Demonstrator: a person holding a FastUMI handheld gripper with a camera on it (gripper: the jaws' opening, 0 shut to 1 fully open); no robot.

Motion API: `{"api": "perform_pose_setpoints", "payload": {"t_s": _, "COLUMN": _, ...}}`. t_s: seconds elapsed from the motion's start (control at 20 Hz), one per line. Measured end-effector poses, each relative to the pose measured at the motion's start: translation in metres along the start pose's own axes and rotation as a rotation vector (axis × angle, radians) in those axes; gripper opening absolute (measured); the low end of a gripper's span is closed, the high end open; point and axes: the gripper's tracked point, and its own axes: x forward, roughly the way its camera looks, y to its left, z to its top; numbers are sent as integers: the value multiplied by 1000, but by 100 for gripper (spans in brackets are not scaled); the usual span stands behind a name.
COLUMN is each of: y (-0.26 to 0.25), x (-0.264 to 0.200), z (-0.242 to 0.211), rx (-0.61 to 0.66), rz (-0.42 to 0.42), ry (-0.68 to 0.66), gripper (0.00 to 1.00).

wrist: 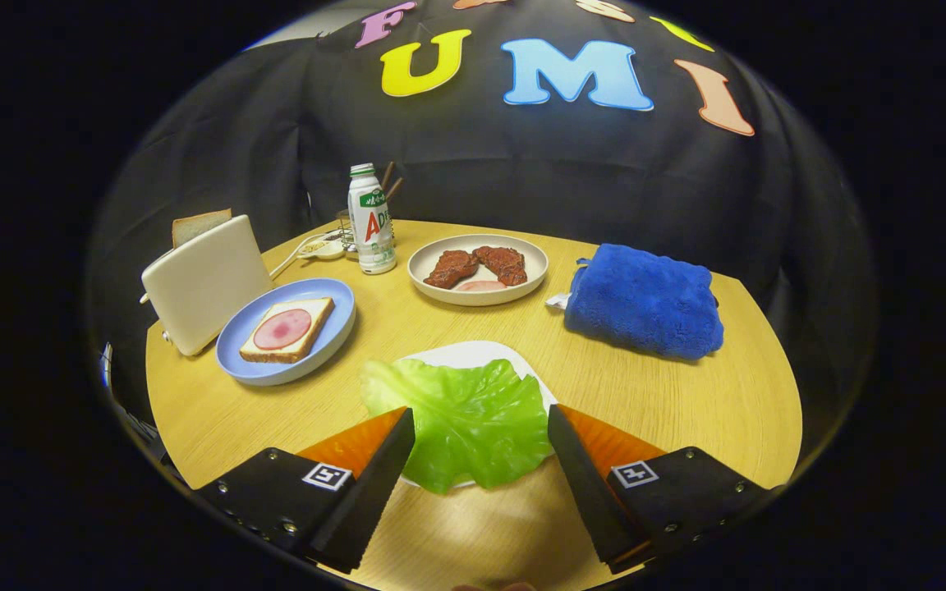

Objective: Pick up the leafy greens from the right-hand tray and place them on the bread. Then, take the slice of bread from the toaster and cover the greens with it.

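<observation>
Item: lettuce leaf (466, 427), the landmark for this entry. I see it lying flat on a white tray (473, 355), which shows just beyond it. The leaf spreads wider across than deep, its near edge overhanging the tray toward me.

Gripper (481, 435): my fingers stand wide apart, holding nothing, one on either side of the leaf's near half. So the leaf lies between them and slightly ahead.

Bread slice with ham (287, 330): on a blue plate (333, 341), beyond the leaf and to its left, well apart from it. No greens lie on it.

Toaster (204, 283): left of the plate, a slice of bread (200, 223) standing in its slot.

Judgement: the grasp turns on closing across the leaf's width, where it already sits.
</observation>
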Motion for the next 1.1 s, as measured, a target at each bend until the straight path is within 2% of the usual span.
{"api": "perform_pose_setpoints", "payload": {"t_s": 0.2, "y": -1, "x": 19, "z": -17, "rx": -55, "rz": -25, "ry": 91, "gripper": 99}}
{"api": "perform_pose_setpoints", "payload": {"t_s": 0.3, "y": 9, "x": 28, "z": -20, "rx": -51, "rz": 18, "ry": 100, "gripper": 99}}
{"api": "perform_pose_setpoints", "payload": {"t_s": 0.35, "y": 14, "x": 25, "z": -17, "rx": -32, "rz": 35, "ry": 119, "gripper": 83}}
{"api": "perform_pose_setpoints", "payload": {"t_s": 0.4, "y": 14, "x": 25, "z": -17, "rx": -36, "rz": 33, "ry": 115, "gripper": 73}}
{"api": "perform_pose_setpoints", "payload": {"t_s": 0.55, "y": 17, "x": 25, "z": -16, "rx": 37, "rz": 38, "ry": 104, "gripper": 5}}
{"api": "perform_pose_setpoints", "payload": {"t_s": 0.7, "y": 15, "x": 23, "z": -13, "rx": 60, "rz": 30, "ry": 92, "gripper": 5}}
{"api": "perform_pose_setpoints", "payload": {"t_s": 1.1, "y": 18, "x": -18, "z": 40, "rx": 79, "rz": 42, "ry": -61, "gripper": 5}}
